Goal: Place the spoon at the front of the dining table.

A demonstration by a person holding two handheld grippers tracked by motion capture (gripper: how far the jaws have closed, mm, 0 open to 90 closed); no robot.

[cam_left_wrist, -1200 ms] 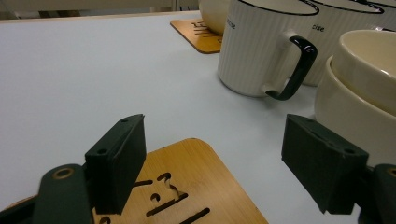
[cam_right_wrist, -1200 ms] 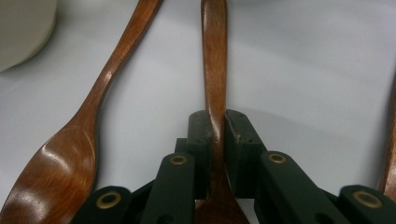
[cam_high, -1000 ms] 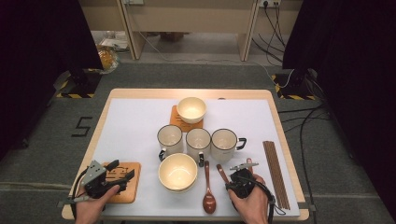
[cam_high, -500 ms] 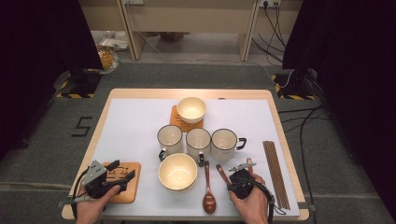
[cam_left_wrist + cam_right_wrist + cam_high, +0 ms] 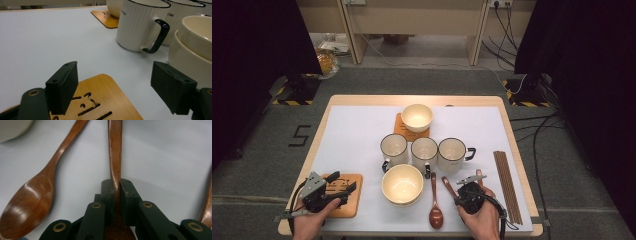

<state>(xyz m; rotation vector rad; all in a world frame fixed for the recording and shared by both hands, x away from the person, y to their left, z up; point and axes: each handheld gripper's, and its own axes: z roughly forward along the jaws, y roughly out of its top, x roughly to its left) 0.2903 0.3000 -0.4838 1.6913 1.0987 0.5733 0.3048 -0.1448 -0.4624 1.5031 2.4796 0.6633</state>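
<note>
My right gripper (image 5: 468, 193) (image 5: 115, 185) rests low on the white mat near the front right. It is shut on the handle of a brown wooden spoon (image 5: 115, 155) that points away from me. Left of it lies a second wooden spoon (image 5: 436, 209) (image 5: 28, 201), bowl towards me. My left gripper (image 5: 343, 190) (image 5: 113, 75) stands open just above a square bamboo coaster (image 5: 346, 196) (image 5: 102, 100) at the front left, with nothing between its jaws.
Two stacked cream bowls (image 5: 402, 184) sit at front centre. Three white mugs (image 5: 424, 151) stand in a row behind them. Farther back, a bowl (image 5: 417, 117) sits on another coaster. Dark chopsticks (image 5: 507, 185) lie along the right side of the mat.
</note>
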